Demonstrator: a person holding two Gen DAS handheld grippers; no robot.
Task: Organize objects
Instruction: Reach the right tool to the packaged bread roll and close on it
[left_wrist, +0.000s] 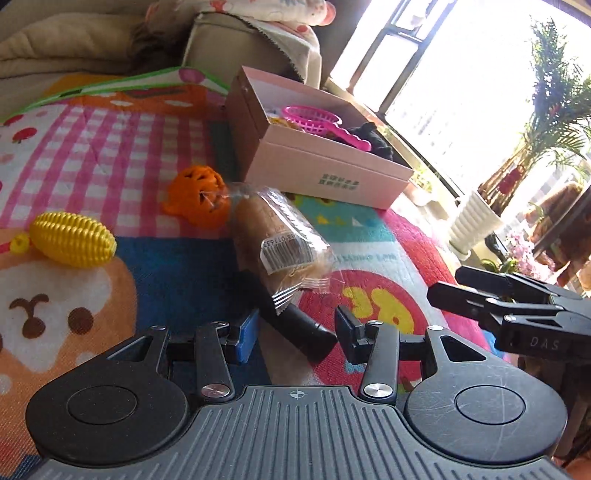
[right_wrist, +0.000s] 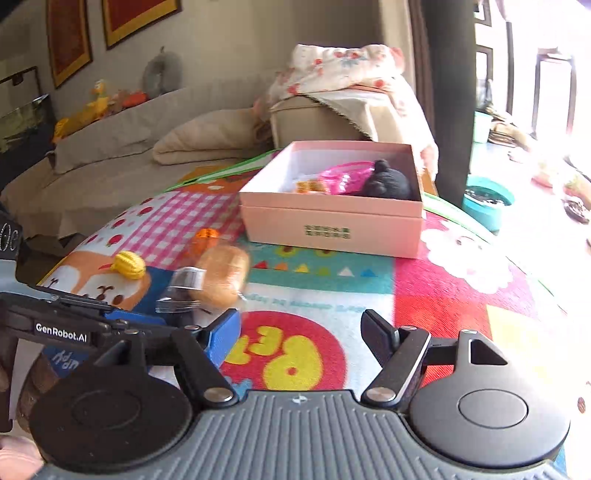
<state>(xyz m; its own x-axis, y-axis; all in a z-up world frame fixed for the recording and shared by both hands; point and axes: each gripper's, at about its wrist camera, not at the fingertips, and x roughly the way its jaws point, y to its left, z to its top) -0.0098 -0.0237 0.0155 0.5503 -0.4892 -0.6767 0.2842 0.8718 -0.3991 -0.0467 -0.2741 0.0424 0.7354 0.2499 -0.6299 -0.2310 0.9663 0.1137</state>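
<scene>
Left gripper (left_wrist: 295, 328) spread around the wrapped bread (left_wrist: 280, 236), near the pink box (left_wrist: 325, 173), apparently its destination; right gripper (right_wrist: 299, 332) spread, empty.

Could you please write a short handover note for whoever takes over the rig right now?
Left gripper: open, low over the mat, a black cylindrical object between its fingers, not gripped.
Right gripper: open, empty, hovering over the play mat.
Done: pink box already holds a pink toy strainer, a dark object and something orange-yellow.
Left on the mat: wrapped bread lying over the black object's far end, orange pumpkin toy, yellow ribbed toy.
Likely next: close on the black object, or take the bread first.
</scene>
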